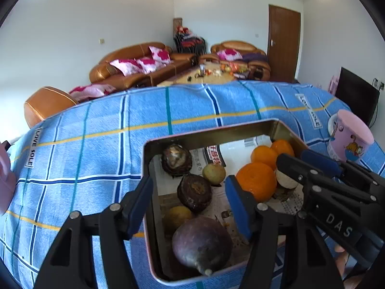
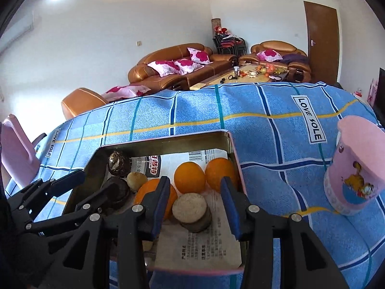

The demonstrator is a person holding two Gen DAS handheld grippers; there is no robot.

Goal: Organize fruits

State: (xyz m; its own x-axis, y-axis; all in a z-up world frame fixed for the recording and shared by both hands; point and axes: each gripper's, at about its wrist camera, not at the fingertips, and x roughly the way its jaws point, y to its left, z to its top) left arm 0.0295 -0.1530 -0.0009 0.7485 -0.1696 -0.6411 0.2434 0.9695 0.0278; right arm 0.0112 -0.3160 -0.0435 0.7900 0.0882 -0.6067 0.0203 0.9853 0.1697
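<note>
A: Where's the fruit?
B: All in the metal tin (image 1: 211, 133) on the blue checked cloth (image 1: 96, 130). Oranges (image 2: 189, 177) grouped far right, dark fruits (image 1: 194, 193) down the left side – looks sorted by kind.
A: Tools?
B: Left gripper (image 1: 190, 207) spread wide, empty, over the dark ones. Right gripper (image 2: 196, 208) also spread, straddling a pale cut piece (image 2: 190, 207), not pinching it. Probably next to go.
A: Other stuff?
B: Pink cup (image 2: 356, 166), right of tin.

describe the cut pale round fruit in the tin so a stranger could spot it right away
On the blue checked cloth sits a metal tin lined with printed paper. Near three oranges lies the cut fruit: the only one with a flat, pale beige face.
</note>
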